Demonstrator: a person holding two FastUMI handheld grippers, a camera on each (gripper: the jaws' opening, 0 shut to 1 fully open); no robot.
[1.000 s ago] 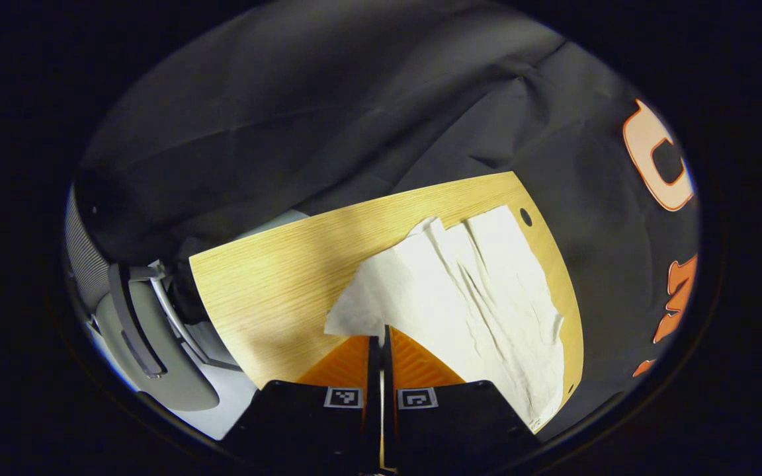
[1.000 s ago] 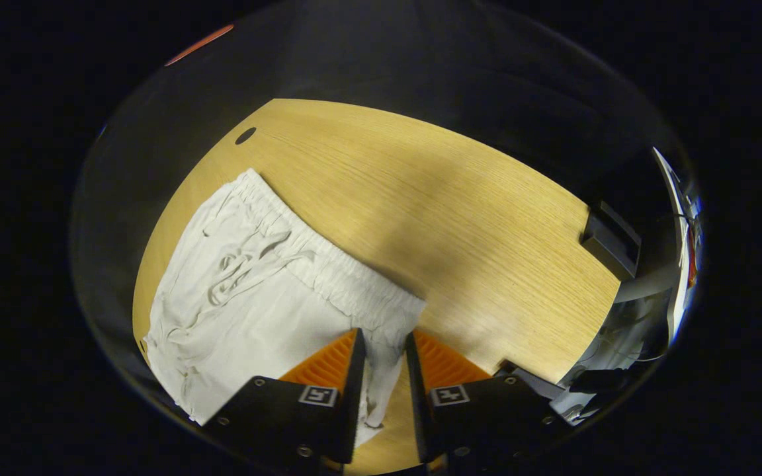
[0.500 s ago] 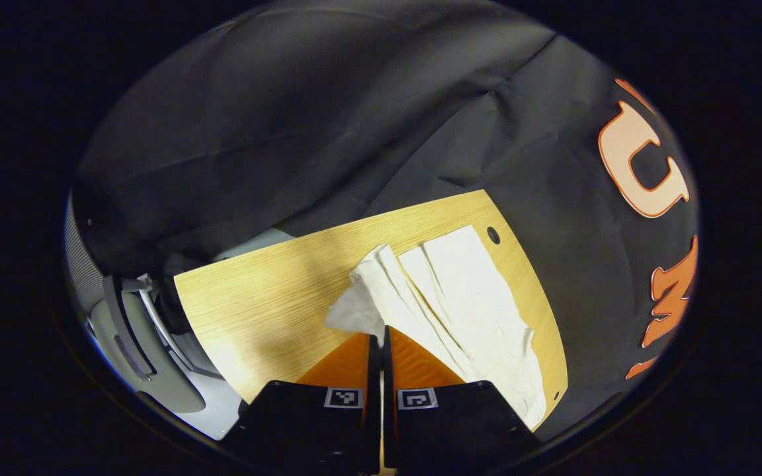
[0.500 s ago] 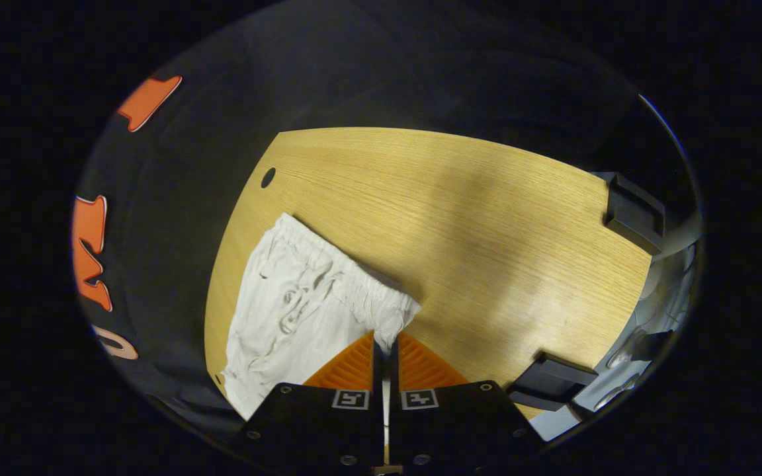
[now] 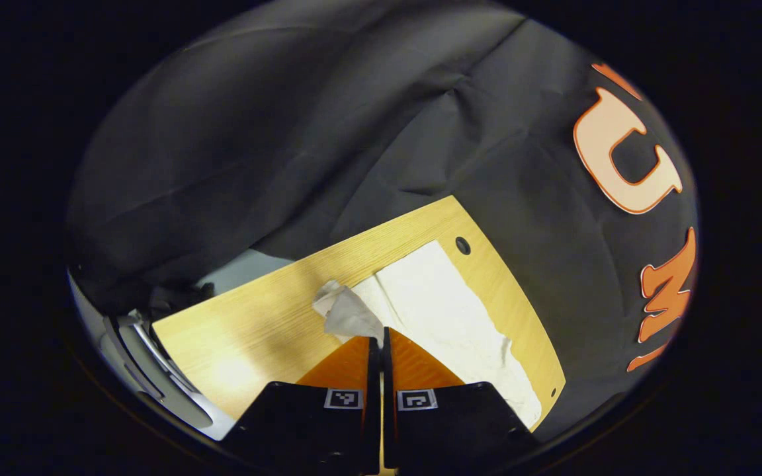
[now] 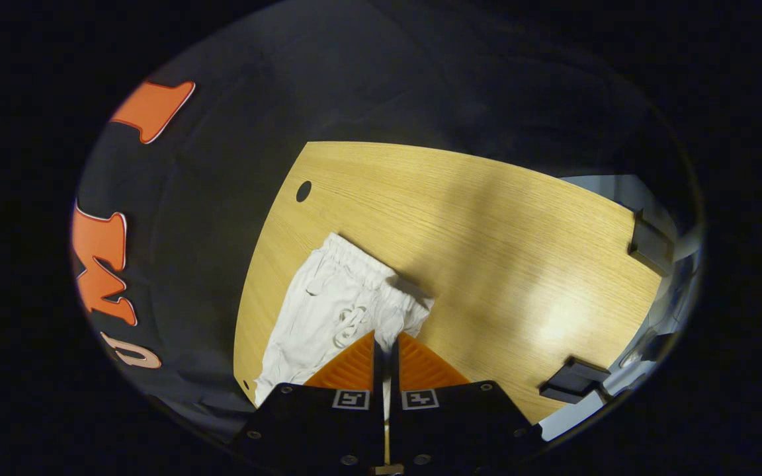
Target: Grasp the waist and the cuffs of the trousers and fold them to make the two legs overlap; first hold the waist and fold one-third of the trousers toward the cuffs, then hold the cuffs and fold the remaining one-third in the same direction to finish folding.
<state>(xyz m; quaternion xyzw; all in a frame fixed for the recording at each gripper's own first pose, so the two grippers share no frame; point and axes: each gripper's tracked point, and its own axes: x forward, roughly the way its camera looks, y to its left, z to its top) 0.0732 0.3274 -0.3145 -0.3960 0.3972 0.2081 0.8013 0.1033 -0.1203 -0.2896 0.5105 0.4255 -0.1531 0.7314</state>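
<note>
Both tools are pinched tight on white cloth: the left tool (image 5: pixel 381 338) holds a cuff corner of the trousers (image 5: pixel 444 311), its two fingers closed to a slit with a crumpled tuft of fabric bunched just above the tips, and the right tool (image 6: pixel 386 336) grips the waist corner the same way, near the drawstring (image 6: pixel 344 324). From the left tool the legs run along the counter's far edge toward its corner, close to the small round hole (image 5: pixel 463 245) in the counter (image 5: pixel 249 324). From the right tool the gathered waistband (image 6: pixel 368 264) lies just in from that same edge, with bare wood stretching away toward the dark clamps (image 6: pixel 573 380) on the opposite side. This looks like the lengthwise fold, with the near leg raised to be laid over the far one. The next move likely calls for carrying both corners across together, level and taut, so that the edges line up.
</note>
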